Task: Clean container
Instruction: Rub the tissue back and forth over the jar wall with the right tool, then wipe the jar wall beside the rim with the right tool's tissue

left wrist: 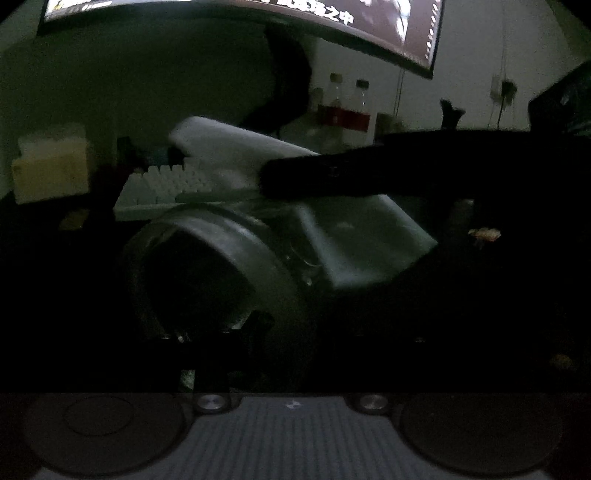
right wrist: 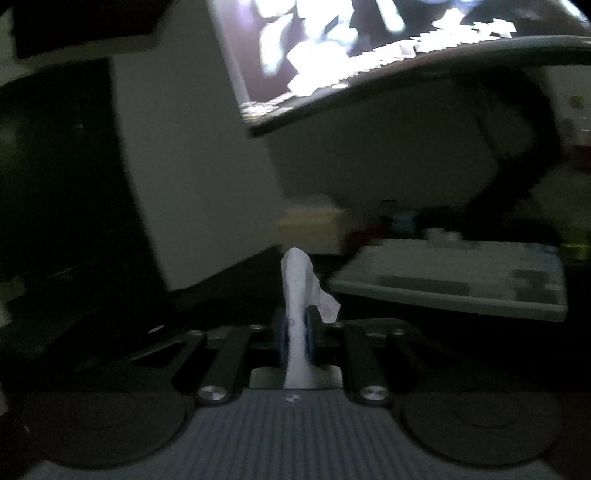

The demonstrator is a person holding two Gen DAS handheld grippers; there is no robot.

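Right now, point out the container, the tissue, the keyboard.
Round clear glass container [left wrist: 236, 236]: left wrist view, on its thick rim.
Crumpled white paper tissue [right wrist: 295, 280]: right wrist view, upper end.
White computer keyboard [right wrist: 461, 273]: right wrist view, key area.

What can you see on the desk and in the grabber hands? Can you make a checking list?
Surface: dark desk, dimly lit.
Job's things: clear container on its side in front of the left gripper; white tissue pinched upright.
Clutter: white keyboard, two bottles, pale box.
Grippers: right gripper shut on the tissue; the left one's grip too dark to tell.
Cables: one hangs down the wall.
Surroundings: lit monitor above, pale wall.
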